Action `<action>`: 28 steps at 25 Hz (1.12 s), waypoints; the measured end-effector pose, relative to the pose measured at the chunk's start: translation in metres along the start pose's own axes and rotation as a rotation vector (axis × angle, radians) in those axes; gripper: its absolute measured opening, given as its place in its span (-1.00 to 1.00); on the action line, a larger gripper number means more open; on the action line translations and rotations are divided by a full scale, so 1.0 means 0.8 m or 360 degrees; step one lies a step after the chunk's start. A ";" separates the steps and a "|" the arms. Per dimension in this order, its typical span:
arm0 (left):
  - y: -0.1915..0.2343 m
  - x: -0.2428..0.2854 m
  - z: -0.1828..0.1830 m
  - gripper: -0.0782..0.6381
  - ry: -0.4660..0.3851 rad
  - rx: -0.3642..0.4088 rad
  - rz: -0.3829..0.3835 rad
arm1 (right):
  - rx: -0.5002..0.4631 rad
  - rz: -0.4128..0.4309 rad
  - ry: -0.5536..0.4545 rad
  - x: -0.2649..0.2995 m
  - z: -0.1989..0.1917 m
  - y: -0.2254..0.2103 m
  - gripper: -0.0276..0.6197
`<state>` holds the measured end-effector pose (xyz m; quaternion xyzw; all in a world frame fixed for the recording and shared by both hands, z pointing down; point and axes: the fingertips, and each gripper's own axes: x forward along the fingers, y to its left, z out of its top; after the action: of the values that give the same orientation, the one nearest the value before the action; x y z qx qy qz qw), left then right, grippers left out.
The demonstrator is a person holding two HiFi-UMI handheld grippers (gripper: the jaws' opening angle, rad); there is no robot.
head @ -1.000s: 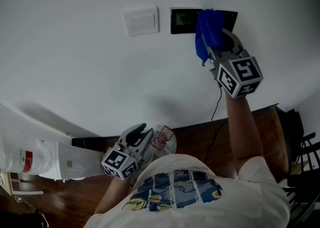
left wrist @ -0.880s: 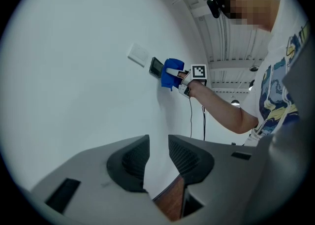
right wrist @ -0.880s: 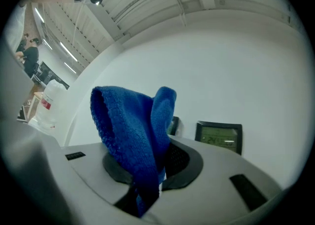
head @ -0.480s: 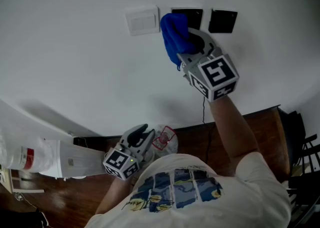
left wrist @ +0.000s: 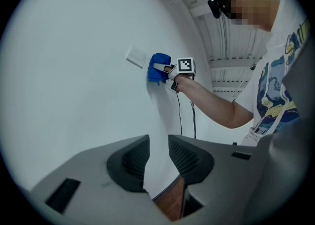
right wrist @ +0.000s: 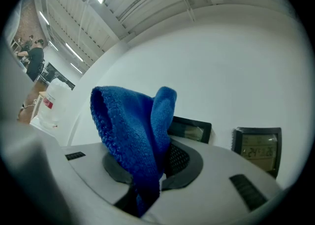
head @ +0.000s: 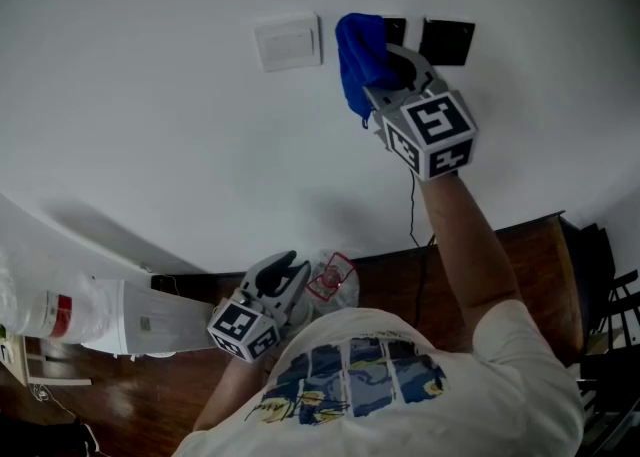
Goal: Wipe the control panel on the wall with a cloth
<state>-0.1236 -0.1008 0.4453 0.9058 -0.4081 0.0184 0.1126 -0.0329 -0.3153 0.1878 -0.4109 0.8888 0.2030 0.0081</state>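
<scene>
Holding the blue cloth (head: 357, 53) up on the wall (head: 150, 115), the right gripper (head: 397, 73) had its jaws clamped on a bunched fold of the fabric. In the right gripper view the cloth (right wrist: 132, 138) rose from between the pads in a loose hood and flopped over to one side.

It covered most of the control panel (head: 395, 28), which sat just right of a white switch plate (head: 288, 43) and just left of a second dark panel (head: 446, 41). From the left gripper view the cloth appeared to be against the wall face, though actual contact could not be confirmed.

The cloth looked light, soft and thickly knitted. It would probably fold and drag rather than slide stiffly, and a free flap could trail off the panel. A hold deep in the bunch, as here, seemed best, with plenty of fabric left ahead of the jaws as padding. The panel's screen looked glossy and probably delicate, so the hard jaw tips were best kept off it.

The left gripper (head: 284, 267) hung low by the person's waist, well apart from the panel, its jaws narrowly apart with nothing between them.
</scene>
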 end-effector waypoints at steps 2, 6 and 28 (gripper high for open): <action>-0.001 0.002 0.000 -0.51 -0.0003 0.0004 -0.0008 | 0.0007 -0.0027 0.0007 -0.006 -0.002 -0.011 -0.64; -0.003 0.010 0.002 -0.51 0.0003 0.0006 -0.0035 | 0.0002 -0.0097 0.0013 -0.020 -0.005 -0.038 -0.64; -0.001 0.020 0.003 -0.51 0.0004 0.0023 -0.0051 | 0.0006 -0.0246 0.0049 -0.053 -0.022 -0.093 -0.64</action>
<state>-0.1124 -0.1122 0.4446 0.9130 -0.3932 0.0207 0.1070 0.0525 -0.3338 0.1856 -0.4813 0.8548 0.1938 0.0108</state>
